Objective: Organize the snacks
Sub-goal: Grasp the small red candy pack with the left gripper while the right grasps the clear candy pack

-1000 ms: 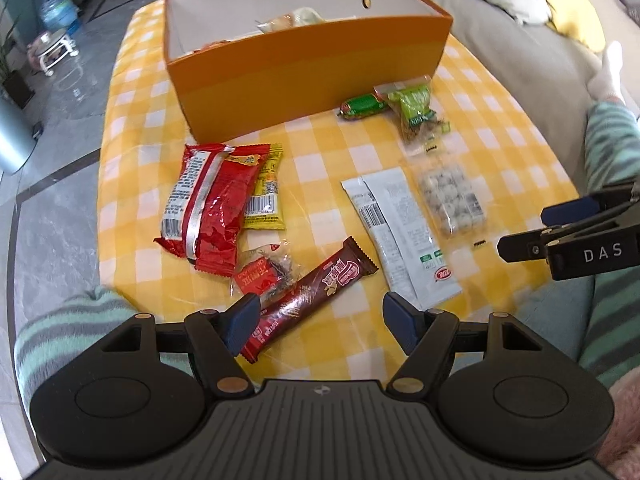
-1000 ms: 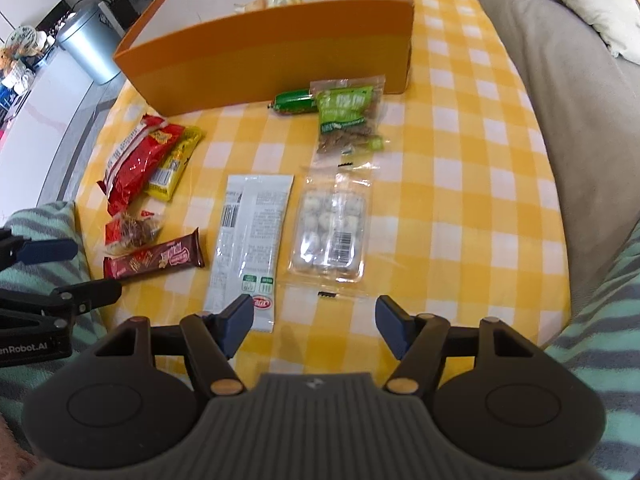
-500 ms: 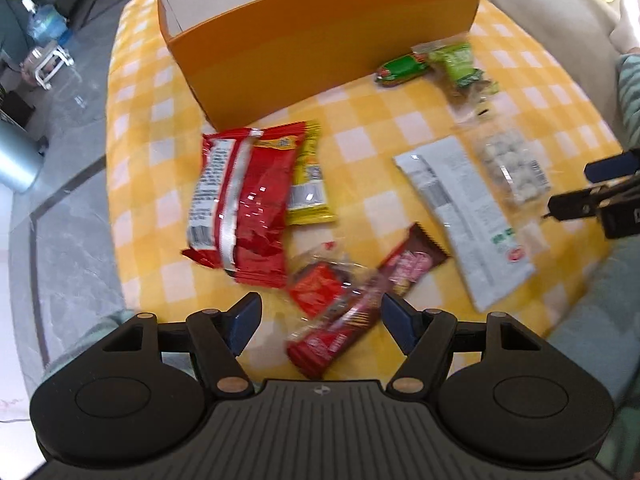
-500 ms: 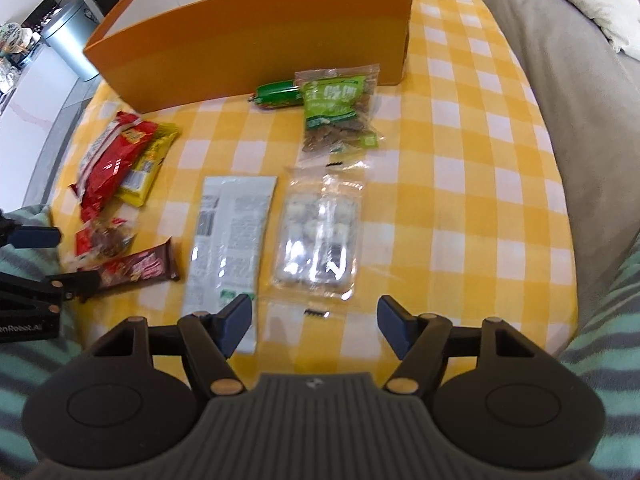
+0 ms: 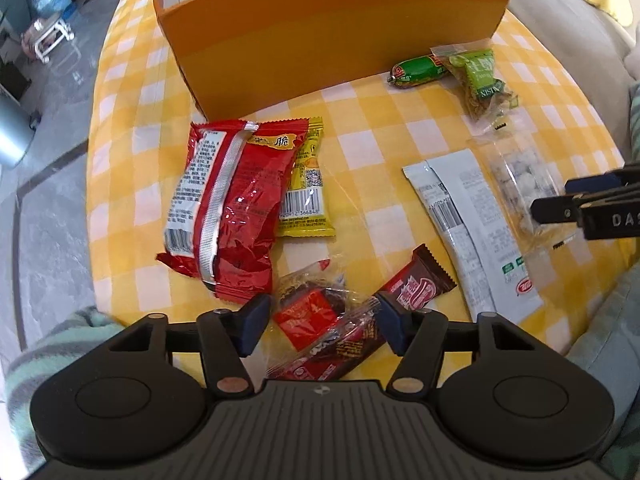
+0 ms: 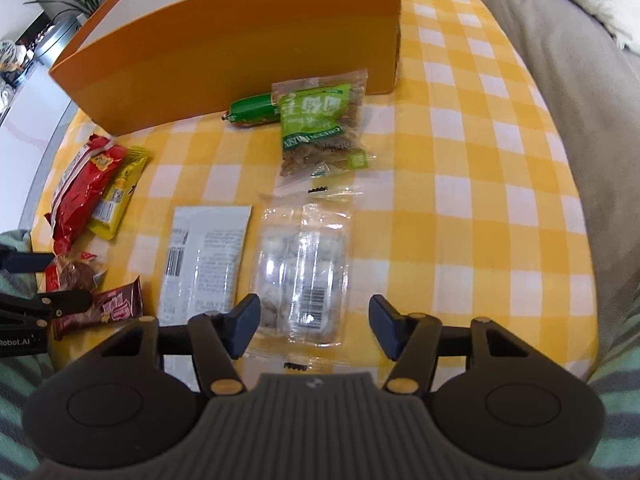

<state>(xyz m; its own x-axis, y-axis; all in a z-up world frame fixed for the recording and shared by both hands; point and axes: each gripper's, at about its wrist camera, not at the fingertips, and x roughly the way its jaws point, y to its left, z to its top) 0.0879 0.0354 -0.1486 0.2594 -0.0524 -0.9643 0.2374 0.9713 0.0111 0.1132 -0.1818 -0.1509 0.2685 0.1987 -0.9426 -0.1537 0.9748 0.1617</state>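
left gripper [image 5: 320,322]: jaws wide open, low over the near table edge, straddling a small clear-wrapped red snack [image 5: 310,312] and the brown chocolate bar [image 5: 384,316]. Holding nothing.
right gripper [image 6: 314,326]: also open and empty, fingers either side of the clear pack of white candies [image 6: 304,276].
snacks: all loose on the yellow checked tablecloth [image 6: 472,184]. Red bag [image 5: 228,204] overlaps a yellow packet [image 5: 310,188]; white sachet [image 6: 204,258] lies just beside the candy pack; green sausage [image 6: 254,110] and green raisin bag [image 6: 320,128] sit near the box wall.
target: orange box [image 5: 332,28], at the far side of the table, open top; contents not visible from here.
step, by the look of it: each gripper lining up a pick.
left pick: two items overlap between the fingers, so close on one only. The bar runs diagonally; turn the wrist to pinch across its narrow width.
right pick: wrapper is slick and floppy, so grip across the candy body, not the flat seal.
risk: crinkly film slipping out, or dragging a neighbour along.
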